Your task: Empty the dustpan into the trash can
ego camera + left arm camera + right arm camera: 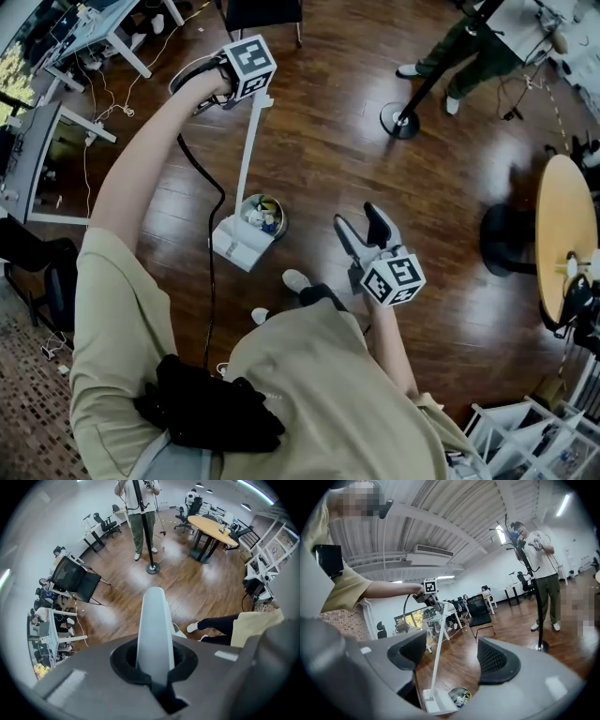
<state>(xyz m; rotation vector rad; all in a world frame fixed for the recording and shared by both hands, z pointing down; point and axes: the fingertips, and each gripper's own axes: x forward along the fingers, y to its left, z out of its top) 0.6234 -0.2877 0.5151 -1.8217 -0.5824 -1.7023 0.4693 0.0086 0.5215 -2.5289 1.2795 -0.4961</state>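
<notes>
A white long-handled dustpan (242, 244) stands on the wood floor, its pan right beside a small round trash can (264, 214) that holds crumpled litter. My left gripper (253, 92) points straight down and is shut on the top of the dustpan's handle (154, 630), which runs between its jaws in the left gripper view. My right gripper (363, 228) hovers to the right of the can, open, with nothing between its fingers. In the right gripper view the dustpan (437, 701) and the trash can (459, 695) lie low between the right gripper's (452, 660) jaws, some way off.
A person stands by a black pole stand with a round base (401, 119) at the far right. A round wooden table (565, 246) is at the right edge, desks (89, 42) and cables at the upper left. A black cable (208, 272) hangs from my left hand.
</notes>
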